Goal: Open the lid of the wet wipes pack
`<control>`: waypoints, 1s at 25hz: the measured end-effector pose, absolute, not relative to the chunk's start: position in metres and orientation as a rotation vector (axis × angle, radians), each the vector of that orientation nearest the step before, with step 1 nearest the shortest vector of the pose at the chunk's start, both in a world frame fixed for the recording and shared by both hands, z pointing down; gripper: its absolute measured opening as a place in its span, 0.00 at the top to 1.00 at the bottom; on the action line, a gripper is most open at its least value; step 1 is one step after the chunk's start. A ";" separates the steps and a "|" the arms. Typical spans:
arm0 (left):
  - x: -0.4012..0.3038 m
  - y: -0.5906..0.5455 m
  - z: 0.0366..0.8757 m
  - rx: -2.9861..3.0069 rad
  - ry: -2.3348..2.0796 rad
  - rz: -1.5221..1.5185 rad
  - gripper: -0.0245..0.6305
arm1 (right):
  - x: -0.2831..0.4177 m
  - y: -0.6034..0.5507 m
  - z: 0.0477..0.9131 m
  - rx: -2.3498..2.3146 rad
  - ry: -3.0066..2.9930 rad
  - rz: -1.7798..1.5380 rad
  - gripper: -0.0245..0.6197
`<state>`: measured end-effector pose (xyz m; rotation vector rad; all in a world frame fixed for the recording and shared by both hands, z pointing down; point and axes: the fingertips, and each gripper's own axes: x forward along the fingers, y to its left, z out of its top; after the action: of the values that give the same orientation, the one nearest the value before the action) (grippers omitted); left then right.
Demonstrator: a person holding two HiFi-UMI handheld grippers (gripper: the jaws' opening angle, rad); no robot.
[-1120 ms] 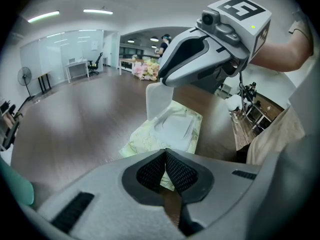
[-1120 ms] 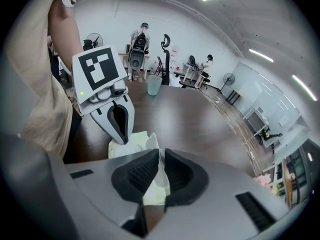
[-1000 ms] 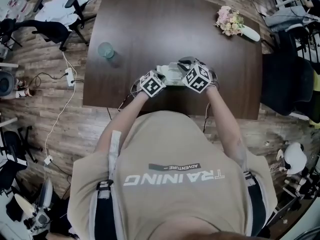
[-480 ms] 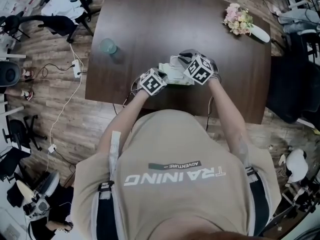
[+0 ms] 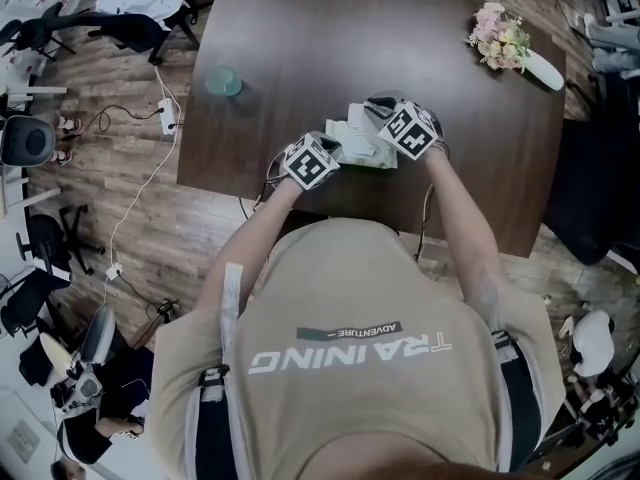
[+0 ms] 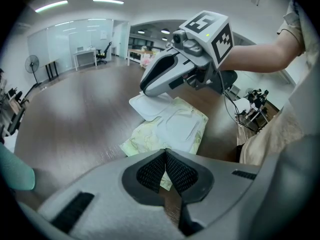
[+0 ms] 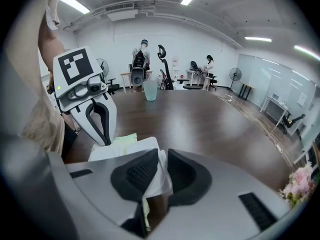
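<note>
While the wet wipes pack point(image 5: 362, 144) lies flat on the dark counter point(image 5: 330, 38), both grippers are on it, one from each end. The left gripper point(image 6: 165, 154) comes in at the pack's left end, and its jaws are closed, pinching the pale green edge of the pack there. The right gripper point(image 7: 161, 159) is over the pack's right end. Its jaws are clamped on the white lid point(image 7: 156, 176), a thin flap lifted off the pack's top at the gripped end. A green cup point(image 5: 223, 80) stands well apart from the pack, beyond it and to its left. A bunch of flowers point(image 5: 500, 36) lies well apart from the pack, beyond it and to its right.
</note>
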<state>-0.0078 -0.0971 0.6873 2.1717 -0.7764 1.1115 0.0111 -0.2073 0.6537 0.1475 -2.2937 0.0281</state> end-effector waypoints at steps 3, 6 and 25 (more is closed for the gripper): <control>-0.008 -0.098 0.685 2.166 -0.774 1.113 0.95 | 0.011 -0.212 0.660 0.151 -2.295 0.061 0.90; -0.008 -0.097 0.685 2.163 -0.780 1.112 0.95 | 0.012 -0.209 0.669 0.142 -2.259 0.016 0.90; -0.012 -0.095 0.684 2.252 -0.776 1.068 0.95 | 0.028 -0.179 0.647 0.436 -2.276 0.107 0.93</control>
<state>-0.0115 -0.0946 0.6839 2.2520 -0.7757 1.0675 0.0277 -0.1787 0.6472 0.4357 -2.2758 0.1069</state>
